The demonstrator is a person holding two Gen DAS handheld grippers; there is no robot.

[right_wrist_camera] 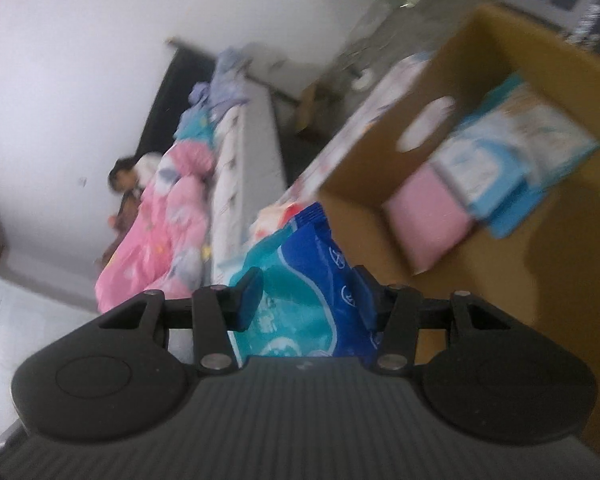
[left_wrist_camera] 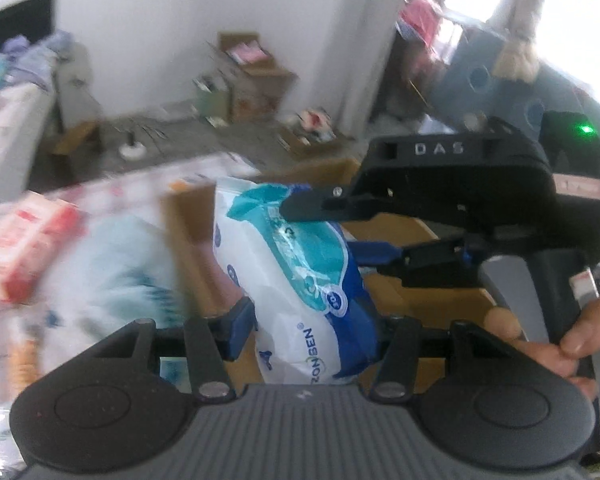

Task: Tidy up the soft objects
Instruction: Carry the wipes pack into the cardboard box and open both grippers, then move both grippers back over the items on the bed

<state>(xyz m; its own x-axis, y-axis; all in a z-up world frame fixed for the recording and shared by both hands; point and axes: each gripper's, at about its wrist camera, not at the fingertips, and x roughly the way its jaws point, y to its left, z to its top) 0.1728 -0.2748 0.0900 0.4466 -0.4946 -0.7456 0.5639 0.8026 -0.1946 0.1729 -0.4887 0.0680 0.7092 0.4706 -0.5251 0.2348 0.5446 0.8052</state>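
A soft pack of wipes (left_wrist_camera: 300, 280), white with teal and blue print, is held up between both grippers. My left gripper (left_wrist_camera: 312, 332) is shut on its lower end, blue pads pressing both sides. My right gripper (left_wrist_camera: 328, 232) reaches in from the right and clamps the pack's upper part. In the right wrist view the same pack (right_wrist_camera: 308, 272) fills the jaws of the right gripper (right_wrist_camera: 308, 300). An open cardboard box (right_wrist_camera: 380, 168) sits just beyond, holding a pink pack (right_wrist_camera: 428, 216) and light blue packs (right_wrist_camera: 520, 148).
A red-and-white pack (left_wrist_camera: 32, 240) lies on the patterned tabletop at left. A hand (left_wrist_camera: 580, 344) grips the right tool's handle. Behind are a bed with a pink quilt (right_wrist_camera: 168, 220), a person (right_wrist_camera: 124, 184) at its far end, and a cluttered floor with boxes (left_wrist_camera: 256, 80).
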